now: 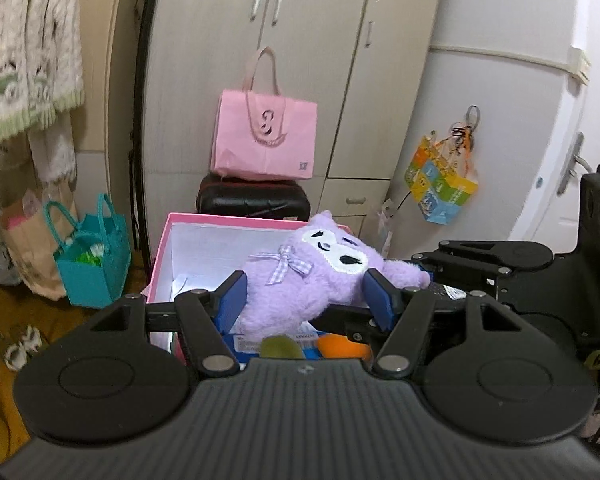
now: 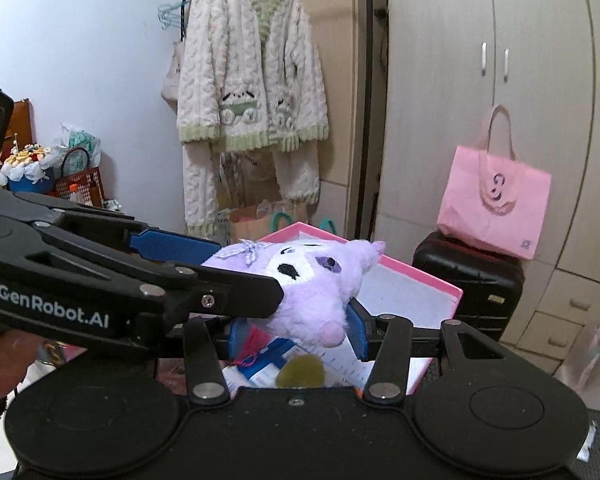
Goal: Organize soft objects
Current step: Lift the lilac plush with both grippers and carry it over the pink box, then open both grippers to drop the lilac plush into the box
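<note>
From my seat, on the far left of the left-wrist view, a cream knitted cardigan point(image 1: 28, 52) hangs cut off by the frame edge; below it a teal bag point(image 1: 94, 264) stands on the floor with contents I cannot make out; further right sits the pink box point(image 1: 168, 248), its white inside mostly bare where I can see it, its near side hidden behind my left tongs point(image 1: 306, 298); those tongs press their blue pads on either side of the purple plush toy point(image 1: 300, 280), which is held up over the box's near right part, face and checked bow toward the cupboard; under the plush I glimpse printed packets and something orange, too covered to name; behind stand a black suitcase point(image 1: 254, 200) and a pink tote point(image 1: 264, 140) on top of it; at the right the right tongs point(image 1: 424, 276) reach in from the side, their tips buried in the plush's fur. In the right-wrist view the left tongs point(image 2: 204, 272) cross from the left; the plush point(image 2: 312, 284) sits pinched between the right tongs point(image 2: 296, 330) too, though the left pad is half hidden; the box rim point(image 2: 420, 272) shows beyond it.
</note>
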